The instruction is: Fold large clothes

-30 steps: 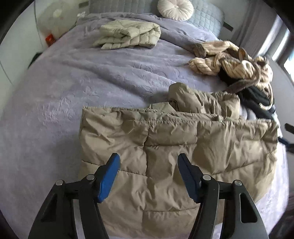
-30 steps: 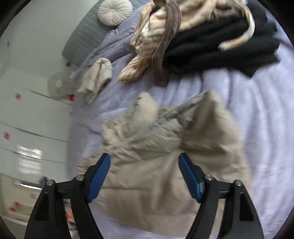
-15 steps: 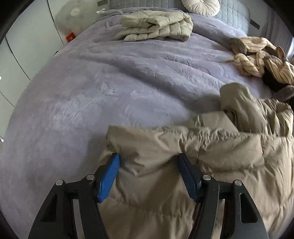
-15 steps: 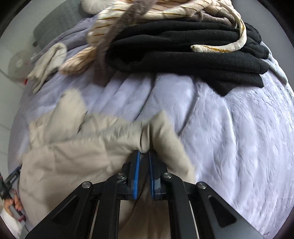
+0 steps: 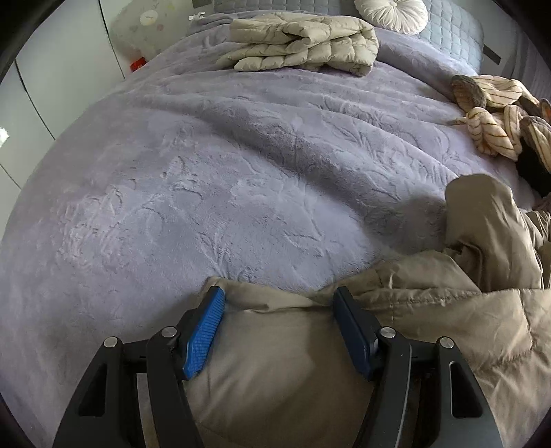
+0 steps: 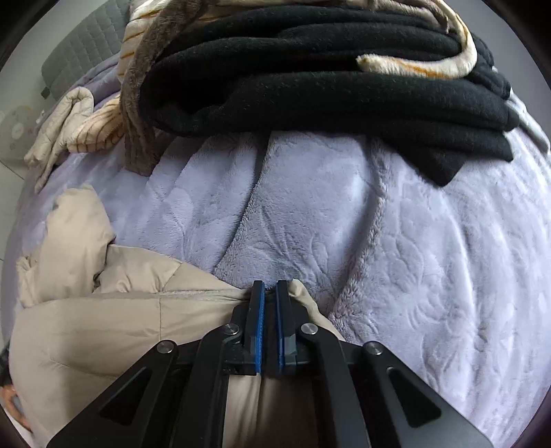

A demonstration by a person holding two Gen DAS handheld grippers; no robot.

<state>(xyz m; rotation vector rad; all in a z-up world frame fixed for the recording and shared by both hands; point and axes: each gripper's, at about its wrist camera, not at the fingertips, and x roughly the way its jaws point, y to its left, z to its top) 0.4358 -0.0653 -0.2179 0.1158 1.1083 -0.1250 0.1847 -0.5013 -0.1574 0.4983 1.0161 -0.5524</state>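
Note:
A beige puffer jacket (image 5: 430,331) lies on the lilac bed cover (image 5: 241,179). My left gripper (image 5: 279,303) is open, its blue pads astride the jacket's near left corner, fabric between them. In the right wrist view the same jacket (image 6: 103,310) fills the lower left. My right gripper (image 6: 270,289) is shut on the jacket's edge, a fold of cloth pinched at the tips.
A folded beige puffer jacket (image 5: 303,44) and a round cushion (image 5: 389,13) lie at the head of the bed. A striped cream garment (image 5: 499,113) and a black fleece pile (image 6: 327,75) lie close beyond the right gripper. White cupboards (image 5: 51,69) stand left.
My left gripper has moved forward and down over the jacket's corner, still open. My right gripper closed on the jacket's edge half a second ago and has stayed shut, moving closer to the bed.

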